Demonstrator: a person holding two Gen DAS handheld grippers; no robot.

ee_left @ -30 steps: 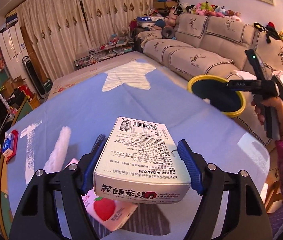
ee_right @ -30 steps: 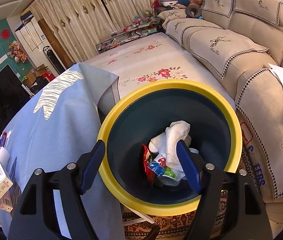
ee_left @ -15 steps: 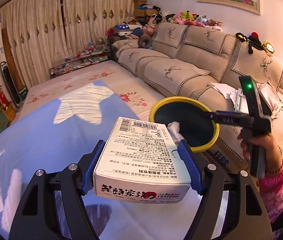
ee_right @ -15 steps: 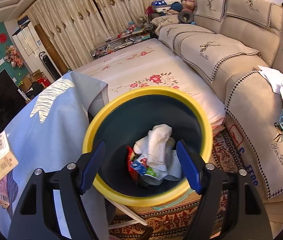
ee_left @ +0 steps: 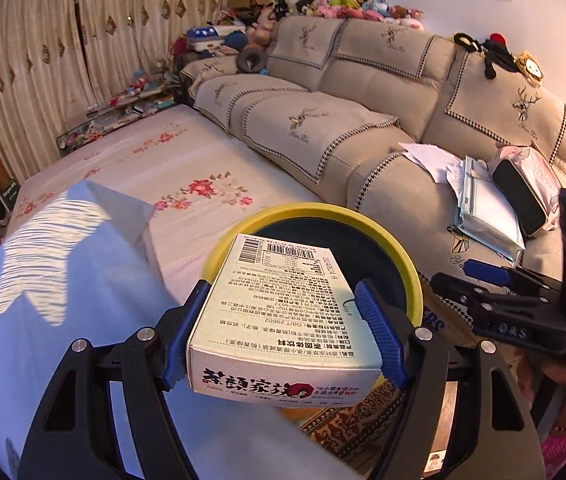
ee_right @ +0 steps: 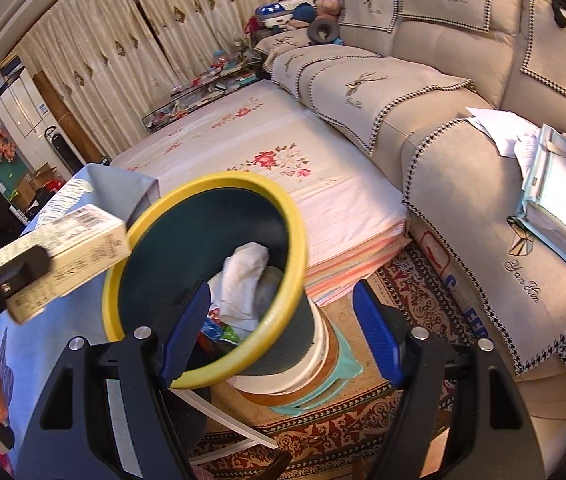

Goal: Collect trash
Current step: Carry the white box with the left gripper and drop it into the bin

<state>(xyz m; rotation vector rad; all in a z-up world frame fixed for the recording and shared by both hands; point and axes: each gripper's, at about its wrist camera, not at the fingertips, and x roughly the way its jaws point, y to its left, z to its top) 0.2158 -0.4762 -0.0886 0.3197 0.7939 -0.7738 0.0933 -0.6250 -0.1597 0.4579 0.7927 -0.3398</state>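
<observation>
so the left gripper [ee_left: 283,332] has its blue pads clamped on both long sides of a white tea-drink carton [ee_left: 279,312], label side up with the barcode end pointing away. holding it across the narrow width like that makes sense, since the box is flat and light and the pads get two parallel faces to squeeze. in the right wrist view the same carton [ee_right: 63,252] shows at the left edge, hanging right beside the yellow rim of the trash bin [ee_right: 291,248], so it looks about ready to drop once it's properly over the opening.

the bin sits on the patterned rug [ee_right: 323,436] between the blue-covered table [ee_left: 43,320] and the beige sofa [ee_left: 363,128], and it looks tilted toward the table in that view, though that could just be fisheye warp. it already holds a crumpled white tissue [ee_right: 247,276] and some colourful snack wrappers [ee_right: 219,332], so the collecting is partway done.

the right gripper [ee_right: 279,332] stands spread apart with nothing between its pads. the near rim and wall of the bin show in the gap, but it can't be told whether a pad touches them. best guess is the person parks it near the bin to steady or nudge it if needed. main risk looks like the carton clipping the rim and bouncing out.
</observation>
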